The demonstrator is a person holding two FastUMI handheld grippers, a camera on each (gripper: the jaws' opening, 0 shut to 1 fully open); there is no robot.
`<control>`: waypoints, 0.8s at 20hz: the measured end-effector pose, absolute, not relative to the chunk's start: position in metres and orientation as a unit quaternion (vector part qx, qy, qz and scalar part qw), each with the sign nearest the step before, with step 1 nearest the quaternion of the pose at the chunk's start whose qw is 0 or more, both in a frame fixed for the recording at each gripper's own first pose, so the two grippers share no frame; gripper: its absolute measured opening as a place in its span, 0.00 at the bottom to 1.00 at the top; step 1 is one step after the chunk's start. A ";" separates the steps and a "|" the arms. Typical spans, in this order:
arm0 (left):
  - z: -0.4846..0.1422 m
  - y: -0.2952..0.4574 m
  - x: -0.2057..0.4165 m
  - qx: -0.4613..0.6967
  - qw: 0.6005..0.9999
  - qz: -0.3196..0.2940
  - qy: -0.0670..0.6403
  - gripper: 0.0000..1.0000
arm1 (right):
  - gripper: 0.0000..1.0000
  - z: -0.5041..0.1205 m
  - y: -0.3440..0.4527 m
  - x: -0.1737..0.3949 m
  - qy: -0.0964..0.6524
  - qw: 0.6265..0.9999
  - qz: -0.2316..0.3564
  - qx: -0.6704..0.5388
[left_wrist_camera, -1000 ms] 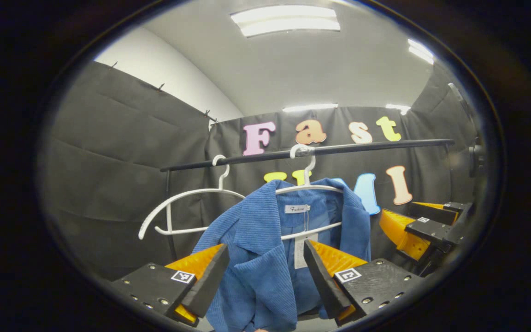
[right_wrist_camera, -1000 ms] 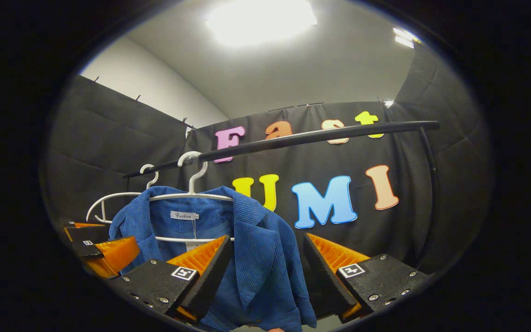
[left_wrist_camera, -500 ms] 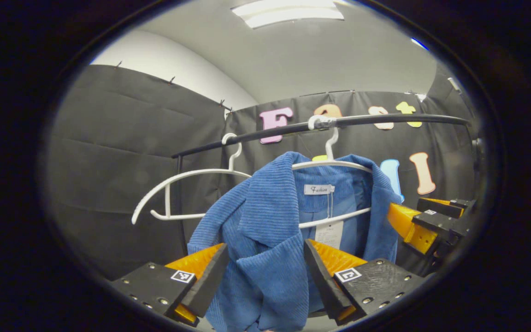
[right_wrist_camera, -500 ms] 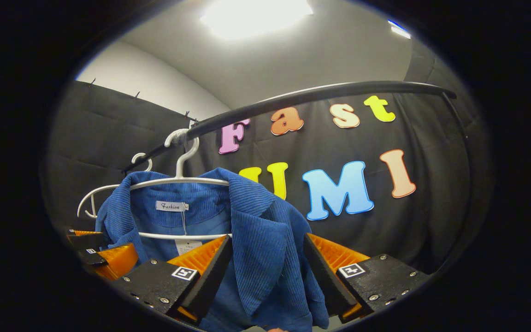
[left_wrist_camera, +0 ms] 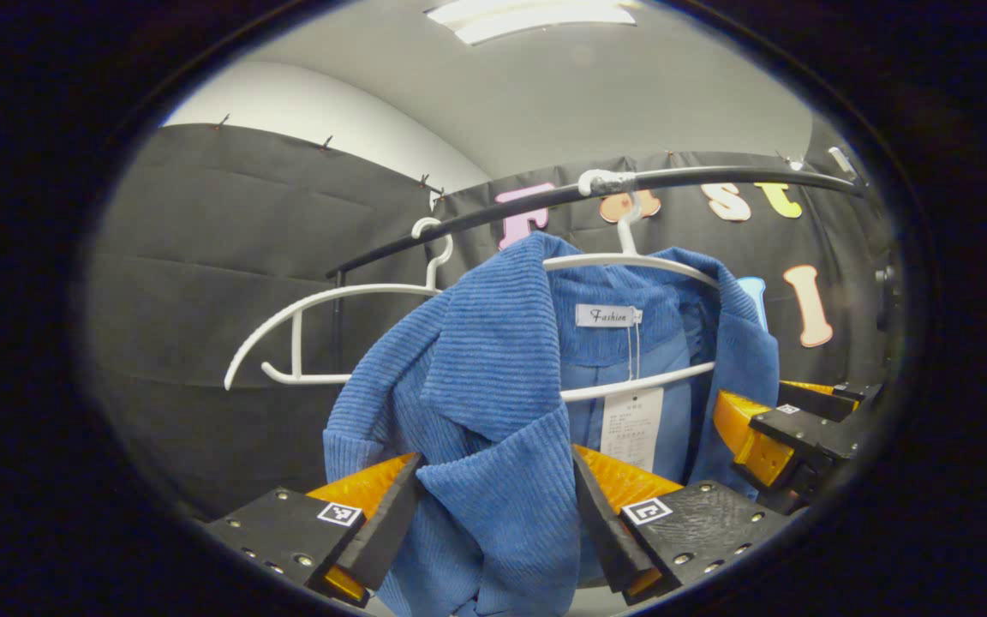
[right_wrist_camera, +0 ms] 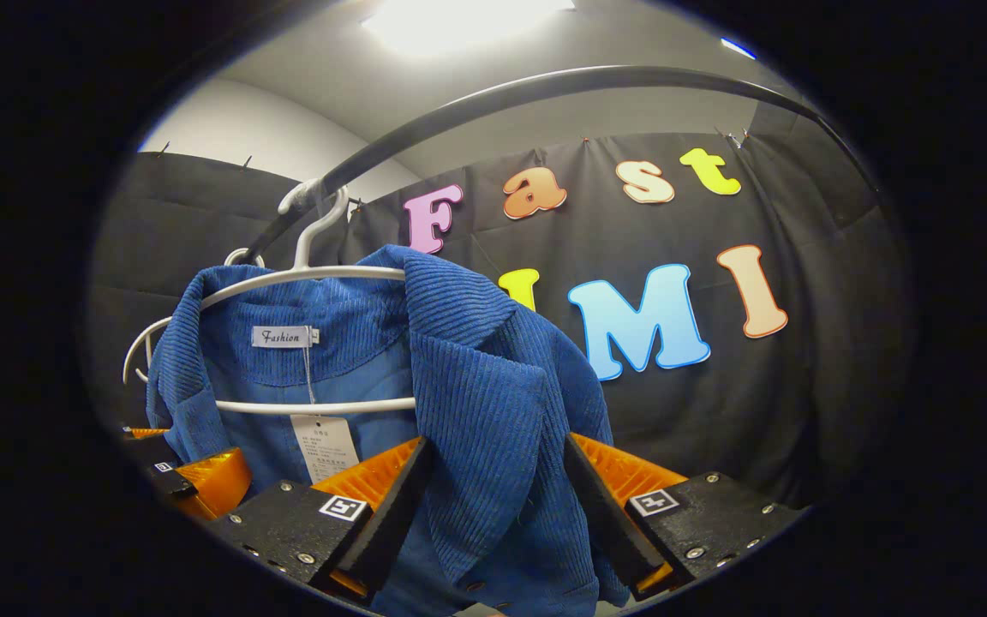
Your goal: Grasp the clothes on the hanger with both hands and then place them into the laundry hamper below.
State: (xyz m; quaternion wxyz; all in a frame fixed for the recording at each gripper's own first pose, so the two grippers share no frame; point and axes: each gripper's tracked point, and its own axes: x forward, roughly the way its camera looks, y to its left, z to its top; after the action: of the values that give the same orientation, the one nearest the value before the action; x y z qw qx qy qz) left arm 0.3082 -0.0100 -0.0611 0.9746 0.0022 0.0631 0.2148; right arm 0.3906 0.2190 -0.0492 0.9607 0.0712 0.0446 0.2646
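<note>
A blue corduroy jacket [left_wrist_camera: 493, 377] hangs on a white hanger [left_wrist_camera: 631, 257] from a black rail [left_wrist_camera: 716, 178]. In the left gripper view my left gripper [left_wrist_camera: 493, 514] is open, its fingers on either side of the jacket's left lapel. The right gripper [left_wrist_camera: 789, 428] appears farther right beside the jacket. In the right gripper view the same jacket [right_wrist_camera: 476, 386] on its hanger [right_wrist_camera: 314, 272] hangs close, and my right gripper [right_wrist_camera: 493, 514] is open around the right lapel. The left gripper [right_wrist_camera: 194, 476] shows at the lower left edge. The hamper is hidden.
A second, bare white hanger [left_wrist_camera: 322, 300] hangs on the rail to the left of the jacket. The rail's upright post [left_wrist_camera: 337, 326] stands behind it. Black cloth walls close the booth on all sides. A paper tag [left_wrist_camera: 631, 424] dangles inside the collar.
Both grippers have moved closer to the jacket and upward; the lapels now lie deeper between each pair of open fingers. The jacket still hangs on its hanger.
</note>
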 end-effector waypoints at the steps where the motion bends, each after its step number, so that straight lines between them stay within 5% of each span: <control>1: -0.063 -0.008 0.308 0.002 0.973 0.220 0.064 0.93 | 0.95 -0.051 0.219 0.393 0.048 0.961 0.264 0.073; 5: -0.061 -0.004 0.307 0.004 0.972 0.227 0.060 0.93 | 0.87 -0.058 0.224 0.401 0.055 0.960 0.262 0.078; 9: -0.059 -0.002 0.304 0.010 0.972 0.224 0.063 0.76 | 0.74 -0.058 0.229 0.401 0.056 0.961 0.260 0.072; 11: -0.056 -0.001 0.301 0.013 0.973 0.223 0.060 0.76 | 0.57 -0.062 0.233 0.400 0.069 0.960 0.262 0.076; 13: -0.055 0.000 0.298 0.010 0.974 0.221 0.059 0.58 | 0.31 -0.062 0.230 0.404 0.073 0.959 0.259 0.087; 14: -0.056 -0.001 0.298 0.006 0.975 0.215 0.062 0.49 | 0.08 -0.058 0.230 0.404 0.073 0.956 0.267 0.096; 16: -0.054 -0.001 0.297 0.003 0.977 0.205 0.060 0.41 | 0.02 -0.058 0.233 0.404 0.074 0.950 0.285 0.101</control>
State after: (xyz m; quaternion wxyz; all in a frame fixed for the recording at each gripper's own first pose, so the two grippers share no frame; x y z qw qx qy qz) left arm 0.2970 -0.0009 -0.0535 0.9769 0.0030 0.0597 0.2051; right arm 0.4039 0.2334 -0.0583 0.9504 0.1007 0.0740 0.2848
